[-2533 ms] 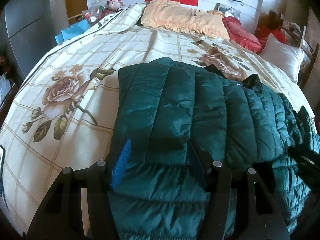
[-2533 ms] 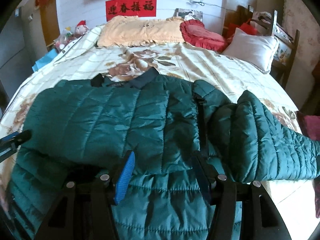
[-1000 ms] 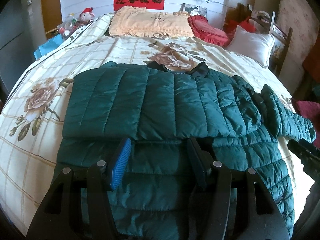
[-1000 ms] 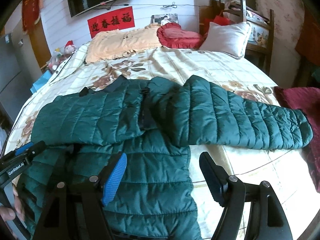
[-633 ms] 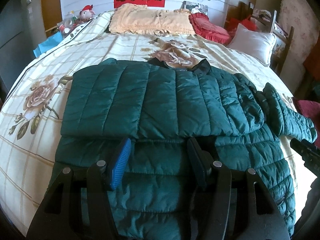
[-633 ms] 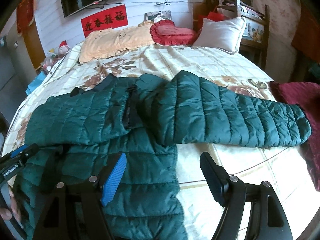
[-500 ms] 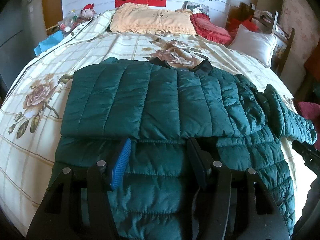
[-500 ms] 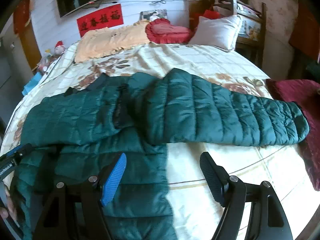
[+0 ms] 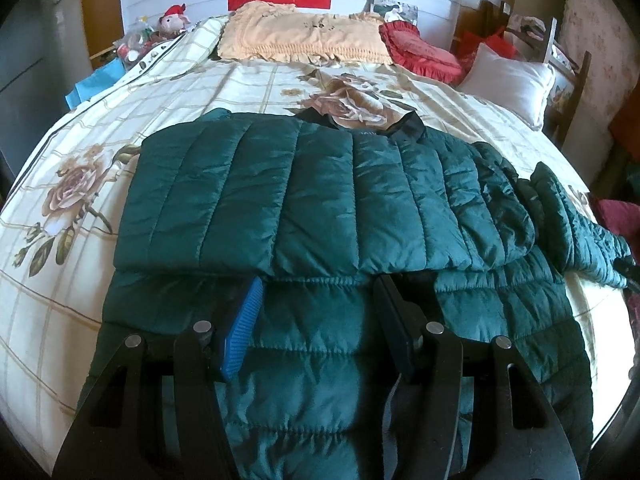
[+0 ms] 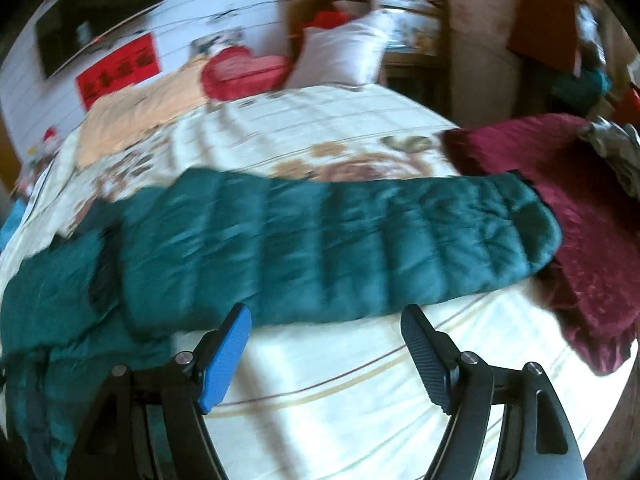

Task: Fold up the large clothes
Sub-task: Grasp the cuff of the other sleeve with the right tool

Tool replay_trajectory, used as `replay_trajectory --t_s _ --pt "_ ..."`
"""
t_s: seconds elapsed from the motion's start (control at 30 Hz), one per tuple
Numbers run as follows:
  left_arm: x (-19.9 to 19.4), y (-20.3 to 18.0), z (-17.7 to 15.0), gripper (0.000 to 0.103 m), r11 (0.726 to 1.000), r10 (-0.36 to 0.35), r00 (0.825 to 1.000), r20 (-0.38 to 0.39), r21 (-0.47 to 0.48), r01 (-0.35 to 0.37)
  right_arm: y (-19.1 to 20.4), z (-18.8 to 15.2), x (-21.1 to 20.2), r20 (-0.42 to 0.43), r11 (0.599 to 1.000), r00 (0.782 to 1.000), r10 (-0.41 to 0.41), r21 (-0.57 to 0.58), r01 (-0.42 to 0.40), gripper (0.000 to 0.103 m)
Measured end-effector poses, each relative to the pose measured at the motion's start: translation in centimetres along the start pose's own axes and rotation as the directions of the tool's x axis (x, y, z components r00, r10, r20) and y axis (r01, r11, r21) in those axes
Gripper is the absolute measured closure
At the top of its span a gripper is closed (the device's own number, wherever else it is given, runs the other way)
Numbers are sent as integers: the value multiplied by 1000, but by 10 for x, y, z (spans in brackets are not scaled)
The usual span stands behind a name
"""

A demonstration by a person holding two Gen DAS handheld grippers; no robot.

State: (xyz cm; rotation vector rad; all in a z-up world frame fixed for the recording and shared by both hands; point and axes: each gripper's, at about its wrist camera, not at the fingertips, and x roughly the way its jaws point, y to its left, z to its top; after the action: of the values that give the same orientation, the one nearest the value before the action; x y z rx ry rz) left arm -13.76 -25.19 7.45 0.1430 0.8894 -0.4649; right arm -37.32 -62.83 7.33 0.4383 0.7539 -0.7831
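Two grippers over a green padded jacket spread on a bed.

The left gripper [image 9: 316, 292] hangs over the near part of the jacket [image 9: 320, 200], its jaws partly apart with nothing pinched between them; one sleeve is folded flat across the jacket's body just beyond its tips. The right gripper [image 10: 326, 320] is released, its jaws have just been opening wider and nothing sits between them; only bare bedsheet [image 10: 340, 380] lies under them. Just past its tips the jacket's other sleeve [image 10: 340, 240] stretches out to the right, its cuff resting against a dark red blanket [image 10: 580, 208]. At the far end of the bed lie a peach pillow [image 9: 304, 36], a red cushion [image 9: 420, 52] and a white pillow [image 9: 508, 84].
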Motion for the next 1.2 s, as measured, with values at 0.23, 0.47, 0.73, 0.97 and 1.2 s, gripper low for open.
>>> replay_trajectory --t_s 0.23,0.47,0.73,0.97,1.2 --pt "4 2 0 45 1000 8 1000 -9 1 -8 -62 13 22 -24 986 995 -97 137 99 18" --pt "4 3 0 45 1000 6 1000 -16 3 -6 -104 18 45 -34 943 997 -70 322 77 18" --pt "3 9 -4 45 1000 12 999 -30 5 -12 -122 30 69 13 893 997 -71 447 57 12" --pt "2 18 -3 45 1000 19 999 -33 -11 -19 -127 43 77 30 897 996 -85 438 63 70" --pt "0 22 -2 45 1000 10 1000 -28 -21 -11 -125 54 31 154 912 988 -23 407 -42 93"
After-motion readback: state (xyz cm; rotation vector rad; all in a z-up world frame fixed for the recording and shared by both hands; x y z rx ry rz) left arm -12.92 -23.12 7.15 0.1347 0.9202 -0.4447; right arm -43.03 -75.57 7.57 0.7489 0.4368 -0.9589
